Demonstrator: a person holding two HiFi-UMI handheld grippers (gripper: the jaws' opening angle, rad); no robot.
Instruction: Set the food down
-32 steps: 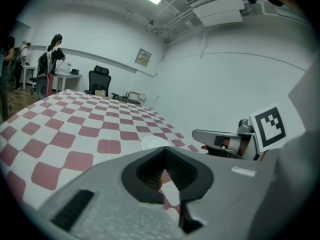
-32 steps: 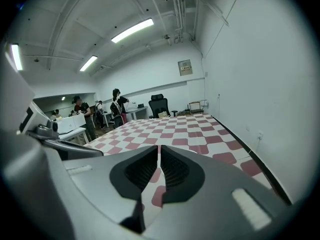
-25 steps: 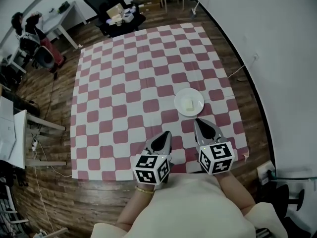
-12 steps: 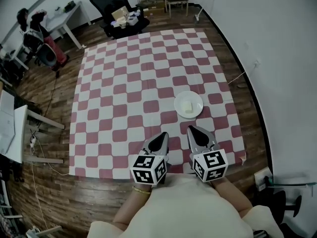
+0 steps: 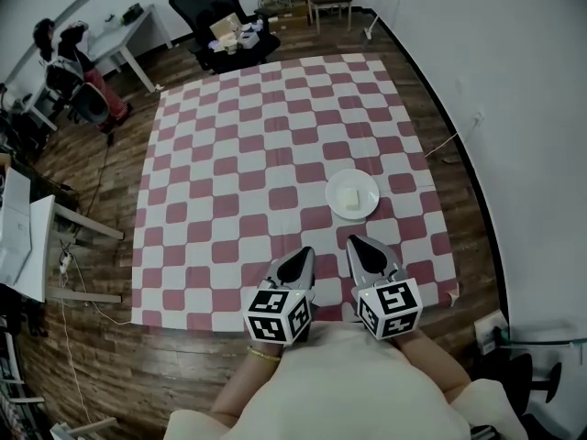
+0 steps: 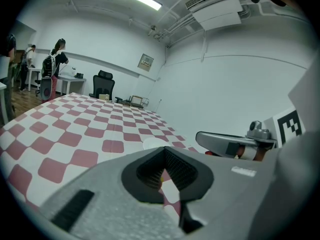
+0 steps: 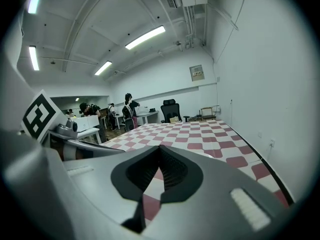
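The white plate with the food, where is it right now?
In the head view, the white plate lies on the right part of the checkered cloth, just ahead of the right tongs and apart from them.

Open checkered cloth ahead; only the plate stands on it.

Cloth: dusty red and white checks, the squares round-cornered. Floor: dark brown wood planks. Plate: white. Food on it was pale cream, perhaps yellowish; too small to be sure. Left gripper and right gripper: grey bodies, black pad linings, cubes patterned in black-and-white squares. Wall: white. Office chair: black.
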